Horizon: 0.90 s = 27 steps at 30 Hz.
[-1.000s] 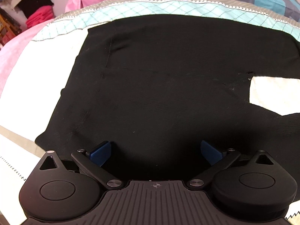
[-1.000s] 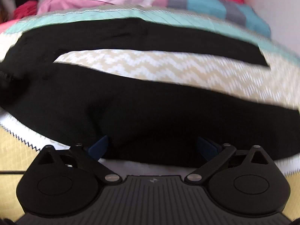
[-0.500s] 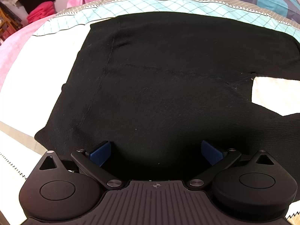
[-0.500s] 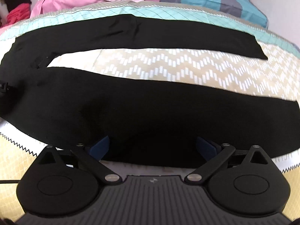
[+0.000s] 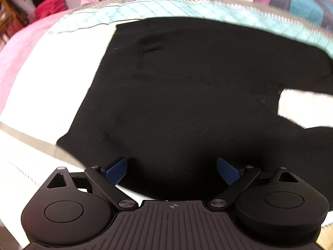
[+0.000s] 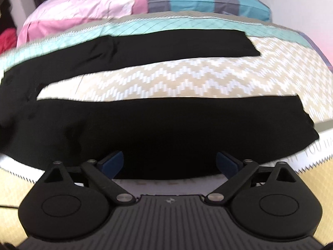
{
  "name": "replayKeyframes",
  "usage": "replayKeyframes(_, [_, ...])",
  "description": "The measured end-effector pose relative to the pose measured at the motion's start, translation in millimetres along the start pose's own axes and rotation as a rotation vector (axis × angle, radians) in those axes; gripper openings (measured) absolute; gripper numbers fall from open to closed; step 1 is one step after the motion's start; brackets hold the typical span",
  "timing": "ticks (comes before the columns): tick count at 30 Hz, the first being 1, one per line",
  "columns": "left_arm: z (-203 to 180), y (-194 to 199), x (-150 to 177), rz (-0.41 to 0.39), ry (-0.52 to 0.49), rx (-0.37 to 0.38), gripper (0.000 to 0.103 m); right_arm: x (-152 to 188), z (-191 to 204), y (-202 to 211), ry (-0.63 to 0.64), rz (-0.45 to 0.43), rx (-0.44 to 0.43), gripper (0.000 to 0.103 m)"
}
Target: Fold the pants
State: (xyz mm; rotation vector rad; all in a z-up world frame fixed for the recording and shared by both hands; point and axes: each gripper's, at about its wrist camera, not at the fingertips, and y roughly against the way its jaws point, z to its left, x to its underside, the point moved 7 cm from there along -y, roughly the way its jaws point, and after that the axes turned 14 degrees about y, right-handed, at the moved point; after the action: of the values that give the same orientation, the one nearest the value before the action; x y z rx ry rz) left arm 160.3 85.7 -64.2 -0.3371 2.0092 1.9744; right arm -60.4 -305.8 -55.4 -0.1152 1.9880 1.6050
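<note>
Risk assessment. The pants (image 5: 187, 95) are black, thin and limp, and they lie flat on a patterned bed cover (image 6: 187, 79). The likeliest fault, in my judgement, is a grasp that takes the bed cover together with the near hem, or takes only the top layer of cloth, since the edge lies tight against the bedding and gives the fingers little to get under. A second fault would be uneven lifting: if one gripper rises ahead of the other, the near leg could twist and the fold come out skewed. Both views are smeared, so the exact edge line is hard to read.

Left gripper (image 5: 172, 167): released, blue fingers (image 5: 116, 169) spread wide, nothing between them. The waist and seat portion of the pants lies directly ahead of it and fills the span between the fingers; the near edge of the cloth sits just in front of the gripper body. The crotch gap shows ahead and to the right.

Right gripper (image 6: 170, 163): likewise released and empty. The near leg runs crosswise just ahead of it, its lower edge between the spread fingers. The far leg lies well ahead, parallel, with bare bed cover between the two. Whether either gripper touches the cloth cannot be told.
</note>
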Motion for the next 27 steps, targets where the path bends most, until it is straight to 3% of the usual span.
replayKeyframes(4, [44,16,7,0.044,0.187,0.106,0.103,16,-30,11,-0.144,0.006,-0.034,0.095])
replayKeyframes(8, [82,3,19,0.174,0.418,0.214,0.103,42,-63,14,-0.348,0.022,-0.087,0.094])
replayKeyframes(10, [95,-2,15,0.176,0.516,0.261,0.103,52,-77,13,-0.462,0.012,-0.116,0.092])
replayKeyframes(16, [109,-18,-5,0.194,0.71,0.416,0.103,54,-104,10,-0.71,-0.086,-0.212,0.093])
replayKeyframes(19, [110,-22,-8,0.192,0.752,0.451,0.103,55,-116,7,-0.801,-0.13,-0.241,0.091])
replayKeyframes(21, [109,-22,-9,0.186,0.754,0.463,0.103,57,-127,4,-0.876,-0.164,-0.252,0.086])
replayKeyframes(25, [106,-24,-10,0.172,0.739,0.454,0.103,66,-147,-5,-1.006,-0.185,-0.241,0.051])
replayKeyframes(27, [104,-30,-16,0.177,0.718,0.43,0.103,68,-151,-8,-1.04,-0.181,-0.246,0.042])
